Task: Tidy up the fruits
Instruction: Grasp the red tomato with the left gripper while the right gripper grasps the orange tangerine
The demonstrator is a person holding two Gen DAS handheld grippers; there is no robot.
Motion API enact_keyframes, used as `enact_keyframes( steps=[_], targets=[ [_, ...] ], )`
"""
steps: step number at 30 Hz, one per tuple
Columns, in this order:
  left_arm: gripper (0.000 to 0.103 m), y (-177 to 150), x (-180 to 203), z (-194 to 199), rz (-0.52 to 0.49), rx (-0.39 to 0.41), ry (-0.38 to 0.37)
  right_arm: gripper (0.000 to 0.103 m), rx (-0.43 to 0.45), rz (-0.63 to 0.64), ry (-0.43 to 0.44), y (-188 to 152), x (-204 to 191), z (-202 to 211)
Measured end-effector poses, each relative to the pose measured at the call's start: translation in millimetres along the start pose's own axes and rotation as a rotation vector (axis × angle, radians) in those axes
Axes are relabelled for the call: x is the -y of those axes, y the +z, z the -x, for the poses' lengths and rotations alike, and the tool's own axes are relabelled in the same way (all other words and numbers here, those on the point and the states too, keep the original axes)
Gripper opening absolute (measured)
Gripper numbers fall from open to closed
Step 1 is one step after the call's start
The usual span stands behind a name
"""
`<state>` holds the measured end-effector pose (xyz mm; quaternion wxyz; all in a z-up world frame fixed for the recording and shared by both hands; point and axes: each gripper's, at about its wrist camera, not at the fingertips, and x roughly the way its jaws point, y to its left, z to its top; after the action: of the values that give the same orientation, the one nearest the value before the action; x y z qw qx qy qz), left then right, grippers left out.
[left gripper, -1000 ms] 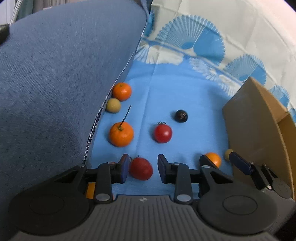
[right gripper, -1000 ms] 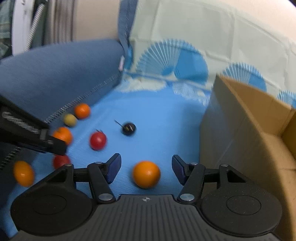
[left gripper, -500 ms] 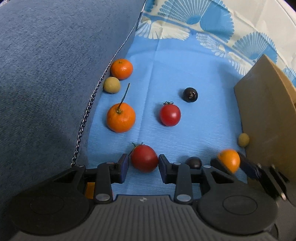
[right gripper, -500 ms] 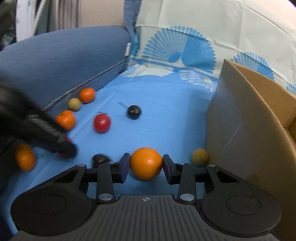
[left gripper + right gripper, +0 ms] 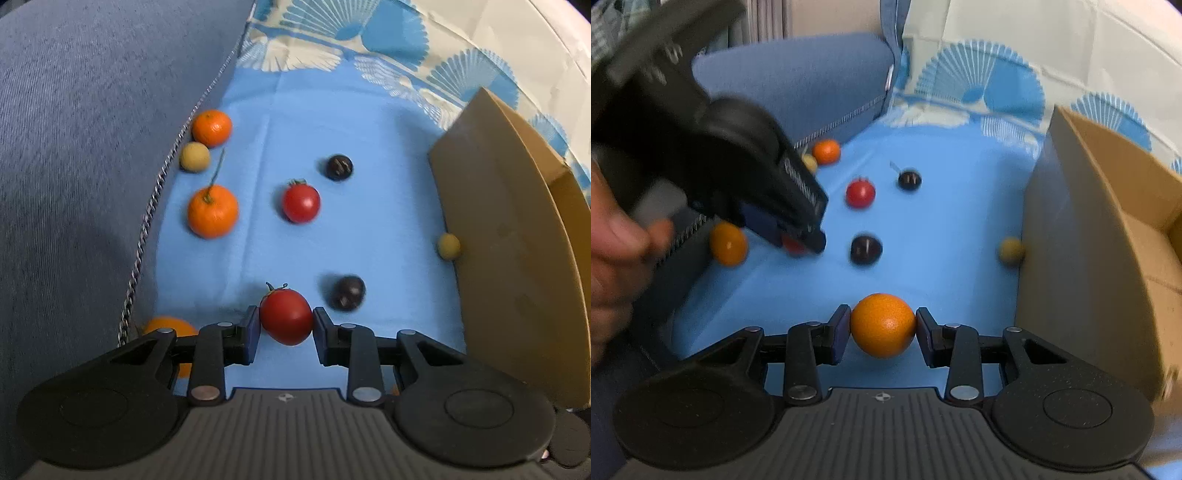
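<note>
A red tomato (image 5: 286,314) sits between the blue pads of my left gripper (image 5: 286,318). The jaws are closing and both pads touch its sides just above the blue cloth (image 5: 332,110). In the right wrist view that left gripper (image 5: 807,242) points down at the cloth, held by a hand (image 5: 613,236). My right gripper (image 5: 882,326) is shut on a round orange (image 5: 882,325), held a little above the cloth near the cardboard box (image 5: 1089,221).
Loose on the cloth lie two oranges (image 5: 212,127) (image 5: 212,211), a tan fruit (image 5: 194,157), another tomato (image 5: 301,202), two dark fruits (image 5: 340,167) (image 5: 349,292), and a yellowish fruit (image 5: 448,246) against the box (image 5: 517,240). A blue cushion (image 5: 74,147) bounds the left; another orange (image 5: 168,326) lies at its edge.
The left gripper has moved forward around the near tomato and narrowed on it. The right gripper has shut on the orange, carried it up and back, and left the left wrist view.
</note>
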<state>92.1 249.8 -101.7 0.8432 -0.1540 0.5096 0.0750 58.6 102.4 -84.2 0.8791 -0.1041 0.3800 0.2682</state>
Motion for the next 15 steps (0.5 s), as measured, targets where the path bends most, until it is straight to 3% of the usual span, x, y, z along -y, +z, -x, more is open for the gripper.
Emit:
enact_keyframes(
  steps=[15],
  targets=[
    [0.034,-9.6,21.6,-9.7,-0.123,-0.073,0.047,0.040,-0.033,-0.026,-0.005,-13.1,12.8,-0.1]
  ],
)
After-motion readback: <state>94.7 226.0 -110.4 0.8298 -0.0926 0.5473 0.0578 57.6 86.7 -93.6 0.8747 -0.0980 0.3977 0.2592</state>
